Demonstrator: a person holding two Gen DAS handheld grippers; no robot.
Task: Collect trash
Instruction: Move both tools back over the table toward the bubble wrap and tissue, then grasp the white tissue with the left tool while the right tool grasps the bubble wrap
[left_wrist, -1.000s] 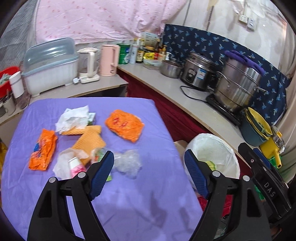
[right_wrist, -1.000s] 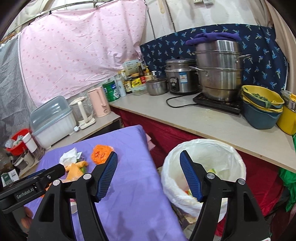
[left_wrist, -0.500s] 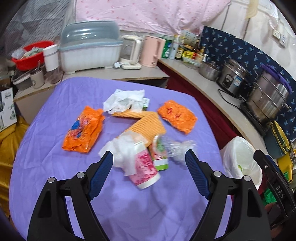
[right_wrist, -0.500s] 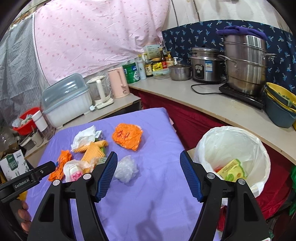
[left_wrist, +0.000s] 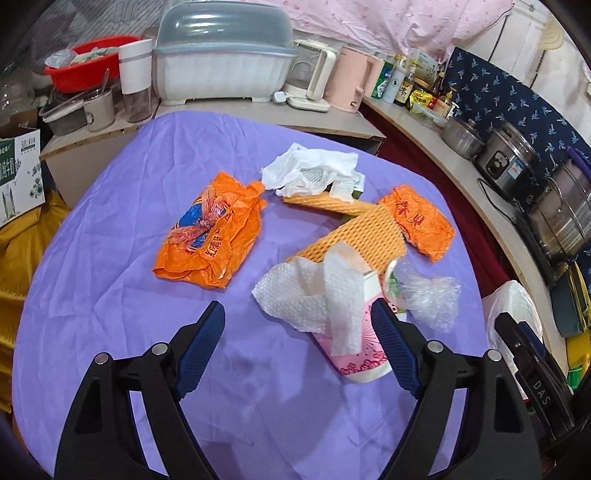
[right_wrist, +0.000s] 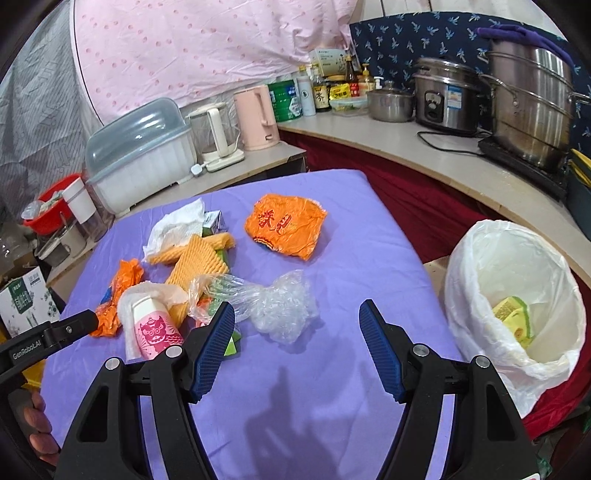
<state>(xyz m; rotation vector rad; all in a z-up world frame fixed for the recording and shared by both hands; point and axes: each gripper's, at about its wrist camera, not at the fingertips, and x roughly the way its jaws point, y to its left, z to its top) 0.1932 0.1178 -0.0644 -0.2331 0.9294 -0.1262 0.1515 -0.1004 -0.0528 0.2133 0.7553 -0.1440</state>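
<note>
The left gripper (left_wrist: 297, 343) has swung away from the bin side and dropped closer over the purple table (left_wrist: 110, 295) than 1 second ago; its jaws are spread wide and hold nothing. The pink paper cup (left_wrist: 354, 347), lying on its side with a white paper towel (left_wrist: 314, 291) draped over it, now sits between the fingers, close against the right one. The right gripper (right_wrist: 297, 341) has also turned from the trash bin (right_wrist: 517, 295) toward the table, jaws wide apart and empty, above a crumpled clear plastic bag (right_wrist: 284, 310).

Around the cup lie 2 orange foam nets (left_wrist: 354, 236), a large orange plastic bag (left_wrist: 210, 240) to the left, a smaller orange wrapper (left_wrist: 421, 221) to the right and a white tissue wad (left_wrist: 314, 173) behind. The foam net and clear bag crowd the cup's far end.

Only the right wrist view shows the bin's inside, lined with white plastic, with a yellow-green carton (right_wrist: 515, 321) at the bottom; the left view shows just its edge. The right view also shows the left gripper's handle and the hand (right_wrist: 37, 428) holding it.
</note>
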